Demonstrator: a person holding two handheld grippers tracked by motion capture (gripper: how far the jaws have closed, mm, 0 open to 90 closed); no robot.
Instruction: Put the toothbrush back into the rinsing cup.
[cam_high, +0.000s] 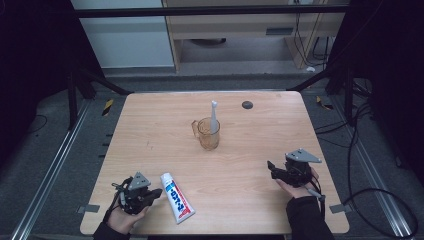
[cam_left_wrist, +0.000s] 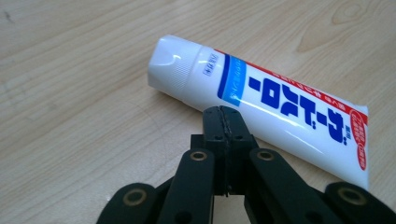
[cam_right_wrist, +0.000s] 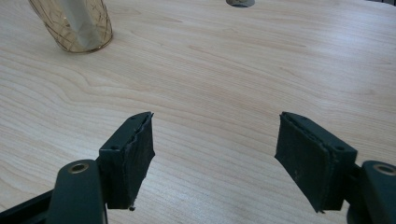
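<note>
The toothpaste tube (cam_left_wrist: 261, 102), blue Japanese lettering on white, lies just beyond the left gripper (cam_left_wrist: 225, 122), clamped together empty; the right gripper (cam_right_wrist: 215, 149) gapes wide over bare table (cam_right_wrist: 224, 70).

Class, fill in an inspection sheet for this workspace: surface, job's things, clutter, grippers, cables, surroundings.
Surface: wooden table, bare grain, a dark round spot near the far edge.
Job's things: toothpaste tube lying flat, cap on; amber cup holding an upright toothbrush.
Clutter: nothing seen.
Grippers: left gripper shut, empty, beside the tube; right gripper open, empty.
Cables: black leads on the floor at right.
Surroundings: grey floor, metal rails, a cabinet beyond.
</note>
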